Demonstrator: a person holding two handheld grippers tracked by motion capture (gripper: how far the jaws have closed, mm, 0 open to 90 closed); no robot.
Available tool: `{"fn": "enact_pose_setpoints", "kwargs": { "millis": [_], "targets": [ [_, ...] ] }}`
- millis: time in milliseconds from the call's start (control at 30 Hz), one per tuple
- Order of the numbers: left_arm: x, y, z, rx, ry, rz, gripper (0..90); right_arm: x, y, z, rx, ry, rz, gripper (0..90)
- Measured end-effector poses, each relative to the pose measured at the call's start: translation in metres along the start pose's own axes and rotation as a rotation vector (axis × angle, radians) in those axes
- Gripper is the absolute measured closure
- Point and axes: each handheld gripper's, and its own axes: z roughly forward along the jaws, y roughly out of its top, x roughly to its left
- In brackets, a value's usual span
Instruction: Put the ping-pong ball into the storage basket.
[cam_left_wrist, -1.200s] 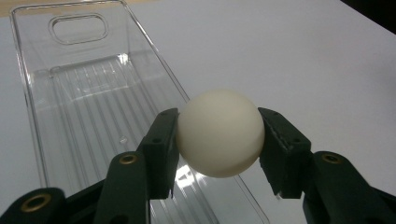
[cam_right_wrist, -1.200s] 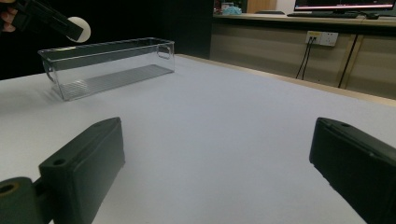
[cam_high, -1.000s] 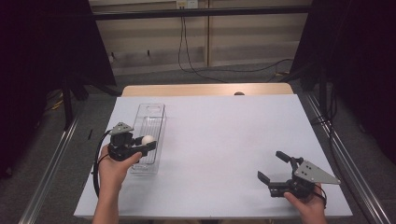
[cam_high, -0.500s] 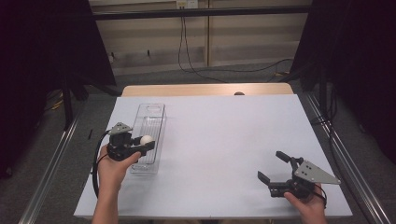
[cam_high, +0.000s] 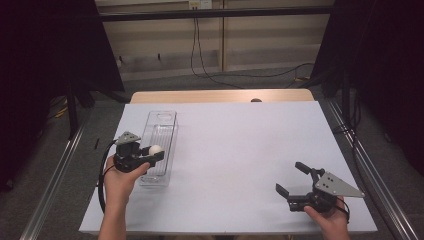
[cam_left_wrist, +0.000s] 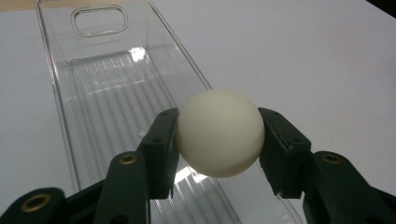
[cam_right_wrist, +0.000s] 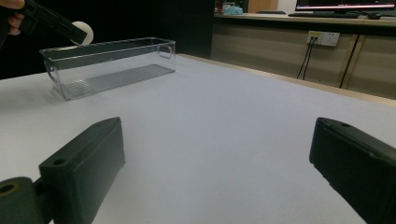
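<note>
High view: left gripper (cam_high: 151, 153) pinching a white ball (cam_high: 155, 149) between its 2 jaws, held over the near half of a clear plastic bin (cam_high: 161, 120). Bin's long axis running away from the person, straight ahead of the gripper's side; ball directly above the bin's interior, toward its right wall as seen here. Right gripper (cam_high: 291, 181) well apart at the near right corner of the white desk (cam_high: 240, 150), jaws spread, nothing between them. Left hand clearly the nearer one to the bin.

Left gripper view: ball (cam_left_wrist: 219, 133) clamped squarely between the 2 black pads, 1 on each side. Ribbed floor of the bin (cam_left_wrist: 107, 107) directly beneath and stretching ahead, with a cut-out handle at the far end. Ball apart from the floor, not touching it. Judged next move: a straight drop or lowering, since the bin lies right under the jaws.

Right gripper view: own 2 jaws wide apart at the bottom corners, bare desk (cam_right_wrist: 224, 116) between them. Bin (cam_right_wrist: 109, 65) far ahead to the upper left, seen broadside, with the other gripper and the ball (cam_right_wrist: 84, 31) just above its near rim.
</note>
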Motion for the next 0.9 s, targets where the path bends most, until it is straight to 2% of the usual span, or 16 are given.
{"fn": "enact_pose_setpoints", "kwargs": {
  "millis": [467, 533, 600, 900],
  "targets": [
    [0.0054, -0.0030, 0.0033, 0.003, 0.015, -0.007, 51.1, -0.0001, -0.0002, 0.0001, 0.000, 0.000, -0.001, 2.6],
    [0.0049, -0.0037, 0.0042, -0.009, 0.020, -0.027, 51.1, 0.0004, -0.0004, 0.0002, 0.002, 0.000, 0.007, 2.6],
    [0.0059, -0.0042, 0.0043, -0.010, 0.022, -0.029, 51.1, 0.0001, -0.0004, 0.0003, -0.001, -0.001, 0.004, 2.6],
    [0.0079, -0.0051, 0.0048, -0.002, 0.036, -0.012, 51.1, 0.0000, -0.0003, 0.0004, -0.001, 0.000, 0.003, 2.6]
  ]
}}
